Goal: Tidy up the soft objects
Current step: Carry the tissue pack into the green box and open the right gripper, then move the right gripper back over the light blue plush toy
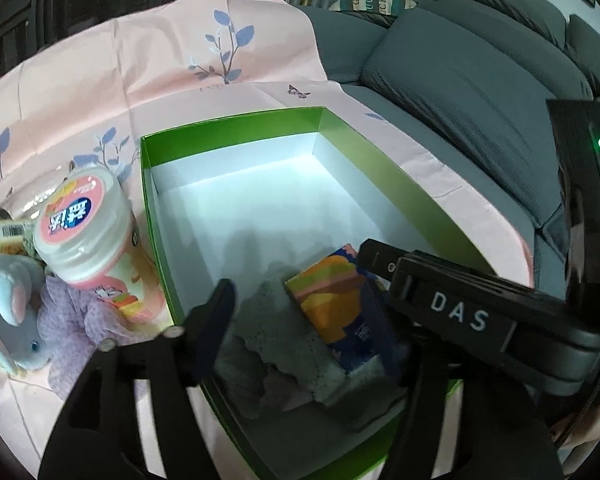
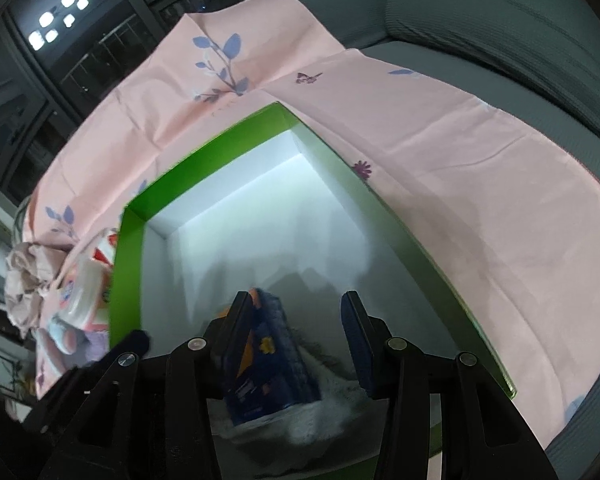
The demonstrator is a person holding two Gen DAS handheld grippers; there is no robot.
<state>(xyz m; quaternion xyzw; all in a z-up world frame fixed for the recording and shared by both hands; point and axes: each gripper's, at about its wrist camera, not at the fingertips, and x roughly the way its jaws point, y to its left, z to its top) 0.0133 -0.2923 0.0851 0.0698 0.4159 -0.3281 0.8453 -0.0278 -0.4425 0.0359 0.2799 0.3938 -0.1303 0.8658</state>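
Apparently both claws, left claw (image 1: 296, 312) and right claw (image 2: 296, 332), hung open over the tissue pack (image 1: 340, 304) inside the green box (image 1: 228, 128); next probably the plush (image 1: 16, 300).

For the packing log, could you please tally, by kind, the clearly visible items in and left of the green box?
Tissue pack: 1
Speckled cloth: 1
Plush toy: 1
Lidded tub: 1
Purple mesh cloth: 1
Total: 5
The barcoded item at the edge is too hidden to class.
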